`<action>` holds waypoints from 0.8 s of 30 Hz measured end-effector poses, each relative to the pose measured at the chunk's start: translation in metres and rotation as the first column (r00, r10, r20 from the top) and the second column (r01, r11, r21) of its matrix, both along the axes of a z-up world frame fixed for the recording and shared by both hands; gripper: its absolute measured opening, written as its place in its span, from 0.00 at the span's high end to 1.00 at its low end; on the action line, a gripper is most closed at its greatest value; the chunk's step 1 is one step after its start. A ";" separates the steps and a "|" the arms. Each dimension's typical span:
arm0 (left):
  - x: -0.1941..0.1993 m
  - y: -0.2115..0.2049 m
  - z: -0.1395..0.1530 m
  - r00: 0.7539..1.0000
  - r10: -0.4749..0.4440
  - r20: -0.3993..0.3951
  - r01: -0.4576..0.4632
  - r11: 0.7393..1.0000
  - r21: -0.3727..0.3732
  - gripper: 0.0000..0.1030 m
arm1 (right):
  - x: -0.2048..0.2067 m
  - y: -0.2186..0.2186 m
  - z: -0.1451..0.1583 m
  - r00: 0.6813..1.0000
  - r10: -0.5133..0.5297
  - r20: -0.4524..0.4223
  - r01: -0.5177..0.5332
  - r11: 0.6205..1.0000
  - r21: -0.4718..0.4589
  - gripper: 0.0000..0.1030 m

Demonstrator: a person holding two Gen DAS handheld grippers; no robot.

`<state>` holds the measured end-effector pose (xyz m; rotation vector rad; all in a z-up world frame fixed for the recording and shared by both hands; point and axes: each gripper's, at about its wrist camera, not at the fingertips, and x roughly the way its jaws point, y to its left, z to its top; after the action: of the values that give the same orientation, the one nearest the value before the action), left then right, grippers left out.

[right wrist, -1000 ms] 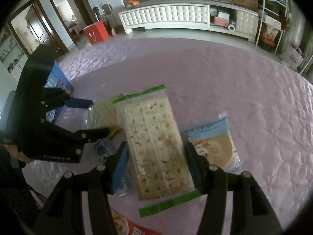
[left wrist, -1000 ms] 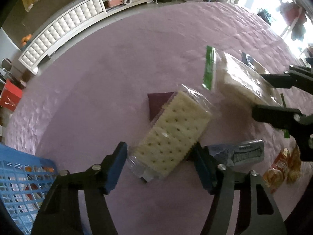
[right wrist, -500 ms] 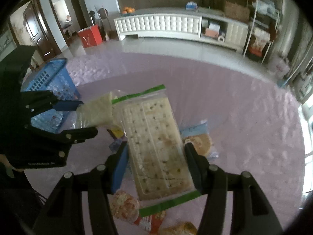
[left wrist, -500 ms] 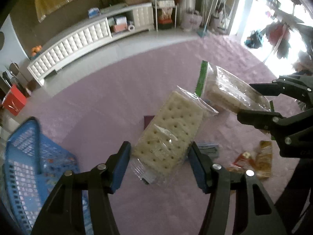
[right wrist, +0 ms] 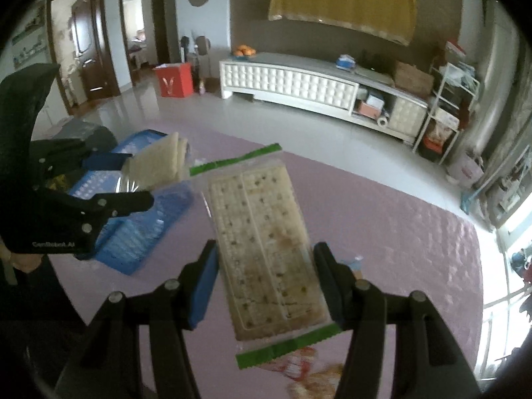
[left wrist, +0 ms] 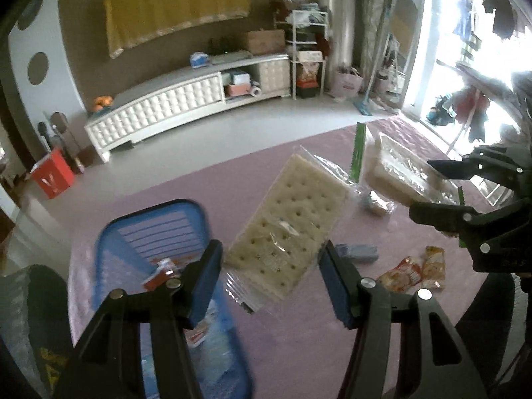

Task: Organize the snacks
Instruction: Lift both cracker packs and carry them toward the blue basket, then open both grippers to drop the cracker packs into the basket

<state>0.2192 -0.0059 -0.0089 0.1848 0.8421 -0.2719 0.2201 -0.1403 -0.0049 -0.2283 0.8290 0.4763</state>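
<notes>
The left gripper (left wrist: 269, 277) pinches a plain cracker pack (left wrist: 286, 229) in the air beside the blue basket (left wrist: 153, 219). The right gripper (right wrist: 266, 282) pinches a green-edged pack (right wrist: 262, 249) above the purple quilt (right wrist: 399, 232). Farther off, loose snacks (left wrist: 412, 271) lie on it. Slick wrappers may slip; squeezing harder could crack the crackers.

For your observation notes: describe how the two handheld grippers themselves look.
Both grippers, left and right, are matte black plastic frames with silver screw heads. Each finger carries a blue pad. The left gripper's body bears small white lettering. No cables show.
</notes>
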 end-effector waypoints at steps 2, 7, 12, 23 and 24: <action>-0.010 0.018 0.005 1.000 0.021 0.011 -0.021 1.000 0.006 0.45 | -0.002 0.016 0.002 1.000 0.016 0.002 -0.016 1.000 0.006 0.40; -0.024 0.077 0.011 0.996 0.092 0.018 -0.092 0.996 -0.019 0.45 | -0.005 0.066 0.004 0.997 0.073 0.003 -0.073 0.997 -0.002 0.40; -0.034 0.121 0.003 0.987 0.161 0.001 -0.161 0.987 -0.030 0.46 | 0.001 0.110 -0.002 0.992 0.123 -0.007 -0.124 0.992 -0.030 0.40; -0.023 0.184 -0.028 0.975 0.215 -0.062 -0.219 0.974 -0.064 0.48 | 0.020 0.195 -0.035 0.977 0.203 -0.068 -0.211 0.968 -0.136 0.40; -0.020 0.189 -0.032 0.973 0.218 -0.071 -0.223 0.972 -0.069 0.49 | 0.020 0.199 -0.037 0.976 0.203 -0.071 -0.212 0.967 -0.142 0.40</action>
<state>0.1991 0.1834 -0.0413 0.0104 0.9054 -0.1014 0.2405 0.0583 -0.0419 -0.4448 0.9011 0.6202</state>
